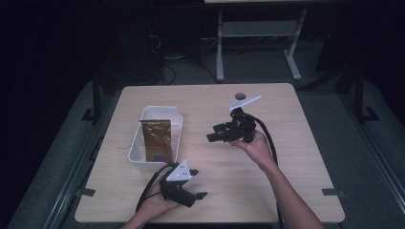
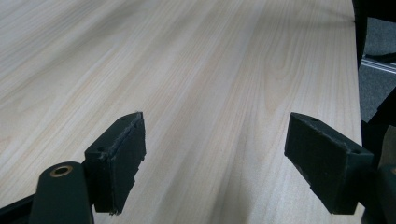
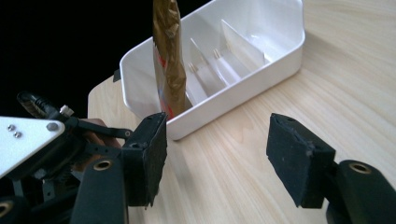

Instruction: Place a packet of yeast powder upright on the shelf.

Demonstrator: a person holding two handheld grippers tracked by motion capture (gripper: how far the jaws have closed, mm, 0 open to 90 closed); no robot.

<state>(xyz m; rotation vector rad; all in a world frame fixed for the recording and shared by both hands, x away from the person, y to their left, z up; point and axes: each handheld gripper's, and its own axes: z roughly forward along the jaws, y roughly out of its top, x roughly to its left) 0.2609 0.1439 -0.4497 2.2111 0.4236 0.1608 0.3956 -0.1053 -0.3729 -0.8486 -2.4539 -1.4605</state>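
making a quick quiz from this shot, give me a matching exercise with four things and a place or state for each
Things:
1. gold packet
2. white bin
3. left gripper
4. right gripper

Places or states:
a. sits on the table's left half, dividers inside
b. held above the table's middle, jaws apart, pointing toward the bin
c. stands inside the bin, leaning
d. held at the table's near edge, jaws apart over bare wood

Pairs: 1-c, 2-a, 3-d, 4-b
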